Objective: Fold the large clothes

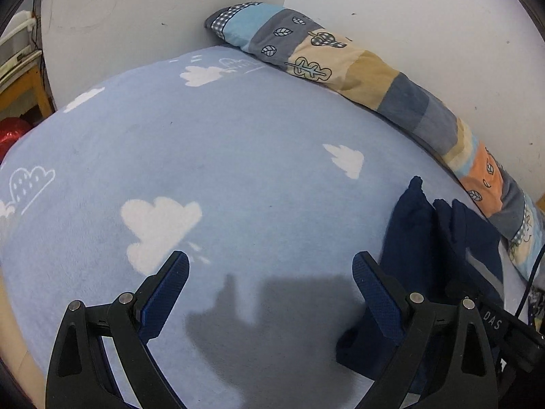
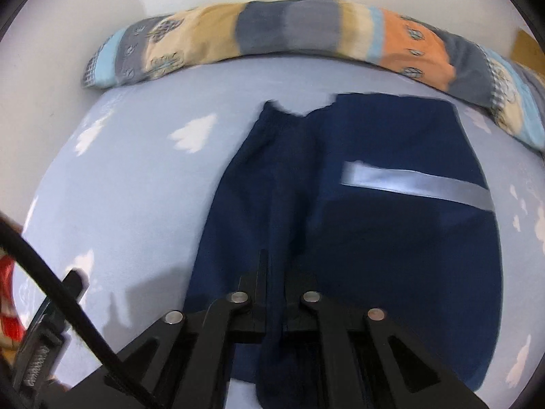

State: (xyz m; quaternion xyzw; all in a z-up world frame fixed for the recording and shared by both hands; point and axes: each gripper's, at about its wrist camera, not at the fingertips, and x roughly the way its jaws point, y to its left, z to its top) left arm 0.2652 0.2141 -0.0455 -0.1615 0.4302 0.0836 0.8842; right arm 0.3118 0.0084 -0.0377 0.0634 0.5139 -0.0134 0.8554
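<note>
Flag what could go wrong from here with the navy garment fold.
1. The right gripper is shut on only a thin pinch of the navy garment; the cloth could slip out.
2. The left gripper is open over the cloud-print blanket with nothing between its jaws, so a one-sided pull may skew the fold.

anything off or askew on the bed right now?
Mostly fine. The navy garment with a grey stripe lies on the light-blue cloud-print blanket with its top edge ragged and uneven. A fold of it is pinched in the right hand-held gripper.
</note>
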